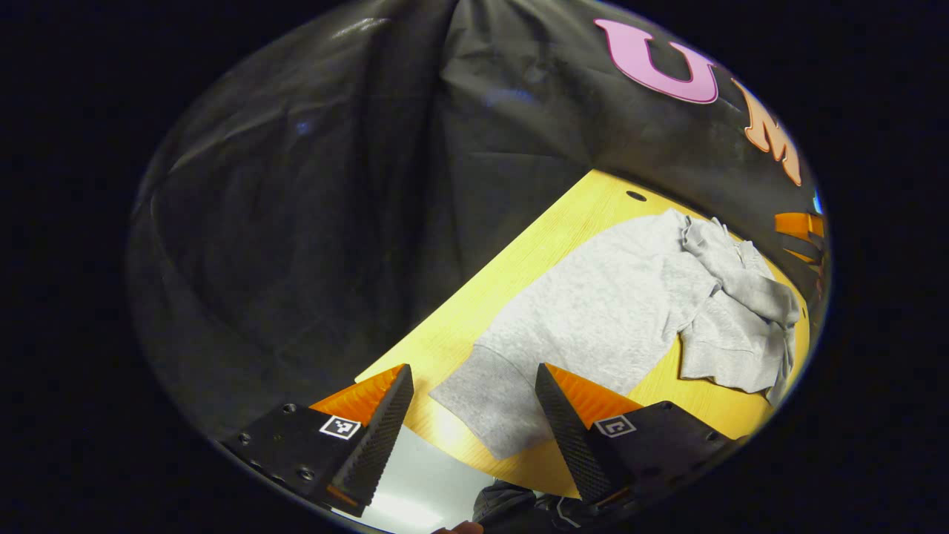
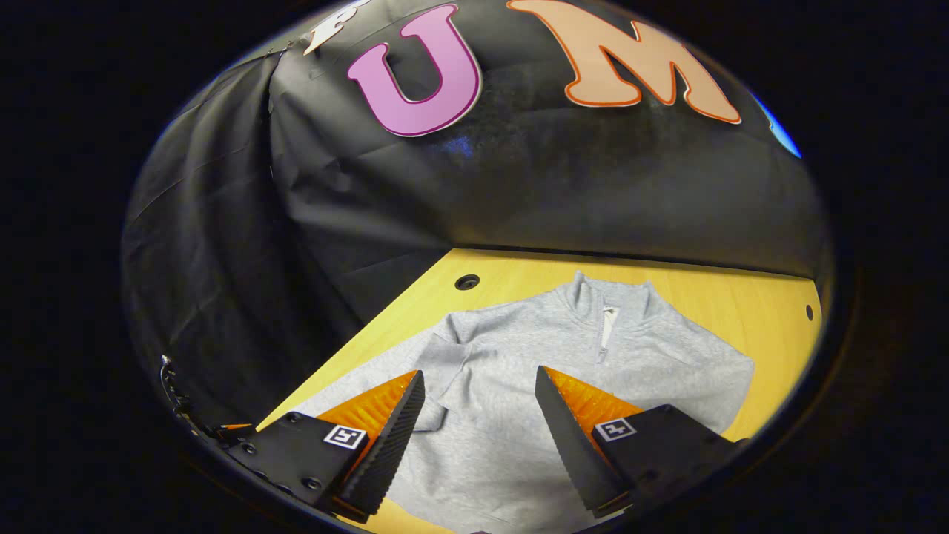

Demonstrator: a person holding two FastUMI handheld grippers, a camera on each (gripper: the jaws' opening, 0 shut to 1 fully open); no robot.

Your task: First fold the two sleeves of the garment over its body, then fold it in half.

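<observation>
A light grey sweatshirt [image 2: 519, 386] lies flat on the yellow wooden table [image 2: 712, 297], its zipped collar [image 2: 604, 315] toward the back wall. My right gripper [image 2: 478, 386] hovers open above its chest, nothing between the fingers. In the left gripper view a long part of the sweatshirt [image 1: 608, 311] runs toward me and ends in a ribbed band [image 1: 493, 411] by the table's edge. My left gripper [image 1: 471, 382] stands open just above that band, not touching it. A bunched fold [image 1: 741, 311] lies farther off. The right gripper [image 1: 799, 230] shows beyond it.
The black cloth wall closes the table's far and left sides. Small round holes [image 2: 467, 282] [image 2: 809, 312] sit in the tabletop's back corners. Below the near table edge I see pale floor [image 1: 415, 489] and a dark sleeve [image 1: 511, 512].
</observation>
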